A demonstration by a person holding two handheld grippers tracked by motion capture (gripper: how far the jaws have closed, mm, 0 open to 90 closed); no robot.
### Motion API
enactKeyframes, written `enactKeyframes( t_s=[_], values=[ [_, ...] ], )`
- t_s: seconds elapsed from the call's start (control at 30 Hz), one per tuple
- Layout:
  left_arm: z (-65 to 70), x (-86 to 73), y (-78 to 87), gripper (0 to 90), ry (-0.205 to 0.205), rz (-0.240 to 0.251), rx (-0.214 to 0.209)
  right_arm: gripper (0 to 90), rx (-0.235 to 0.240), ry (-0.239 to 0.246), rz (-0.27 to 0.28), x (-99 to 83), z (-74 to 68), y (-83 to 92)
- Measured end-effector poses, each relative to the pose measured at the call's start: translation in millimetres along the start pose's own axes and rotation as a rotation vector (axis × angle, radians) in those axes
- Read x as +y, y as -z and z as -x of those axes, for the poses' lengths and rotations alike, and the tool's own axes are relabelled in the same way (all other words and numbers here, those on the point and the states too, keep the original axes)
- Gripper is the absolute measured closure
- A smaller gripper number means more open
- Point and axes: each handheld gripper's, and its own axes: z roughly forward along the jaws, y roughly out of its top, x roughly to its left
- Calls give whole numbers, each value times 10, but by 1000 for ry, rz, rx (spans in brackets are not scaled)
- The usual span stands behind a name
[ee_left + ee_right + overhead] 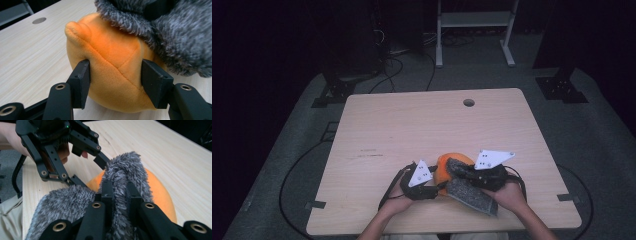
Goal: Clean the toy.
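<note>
Grey fur (120, 172) pinched in right tongs (119, 195) drapes the orange plush (110, 67) — left tongs (115, 80) clamp it.

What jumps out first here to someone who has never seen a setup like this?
A bright orange plush ball near the table's front edge, the one vivid thing in a dim room. Draped over it is a shaggy grey cloth, pinched by the right claw. The left claw has its jaws pressed against both sides of the ball.
</note>
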Motion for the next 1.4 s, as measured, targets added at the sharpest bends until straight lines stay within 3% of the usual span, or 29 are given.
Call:
enactKeyframes(
  t_s=[0.1, 0.23, 0.4, 0.5, 0.6, 0.9, 0.97, 1.07, 1.13, 1.23, 1.4],
  values=[
    [-8, 2, 6, 423, 15, 15, -12, 801, -8, -9, -11, -88, 28, 43],
    [28, 29, -8, 423, -16, 14, -4, 801, -28, -27, -17, -159, 64, 162],
    [91, 49, -21, 427, -75, 9, -3, 801, -4, 4, 13, 21, -1, 185],
    [126, 49, -17, 430, -114, -3, 5, 801, 4, 30, 3, 149, -15, 93],
    [115, 23, -7, 432, -118, -12, 7, 801, 12, 23, -30, 163, 16, 12],
    [22, -37, 17, 429, -71, -23, -17, 801, -13, -85, -40, -105, 250, 114],
    [-22, -21, 38, 375, -17, -8, -50, 801, -6, -96, -30, -144, 248, 123],
    [-88, 7, 49, 246, 113, 56, -75, 802, 2, -76, -22, -153, 172, 103],
    [-100, 14, 34, 235, 146, 68, -71, 802, 9, -54, -17, -145, 111, 86],
    [-74, 1, 6, 305, 116, 37, -43, 802, 3, -44, -12, -150, 85, 94],
    [-58, -22, 16, 338, 86, 10, -27, 802, -2, -96, -11, -326, 171, 168]
  ],
)
